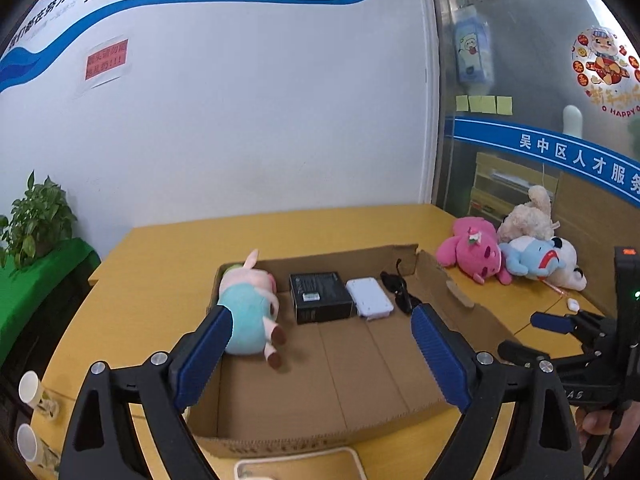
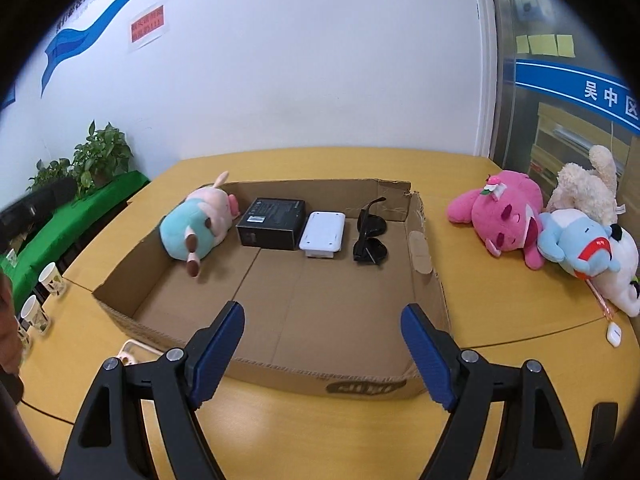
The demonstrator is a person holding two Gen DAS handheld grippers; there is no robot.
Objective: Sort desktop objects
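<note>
Cardboard box (image 2: 280, 312) low-walled, near half of floor bare; at 12 o'clock along far wall: pig plush (image 2: 196, 226), black box (image 2: 270, 222), white case (image 2: 323, 234), sunglasses (image 2: 370, 236). Left gripper (image 1: 320, 352) and right gripper (image 2: 323, 356) both spread, empty.

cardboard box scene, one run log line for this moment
left gripper open, empty | right gripper open, empty | cardboard box: pig plush, black box, white case, sunglasses

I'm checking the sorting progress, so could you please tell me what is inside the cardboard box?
Along the far wall of the cardboard box lie a pig plush, a black box, a white case and dark sunglasses. The near floor is bare; anything beneath them is hidden.
</note>
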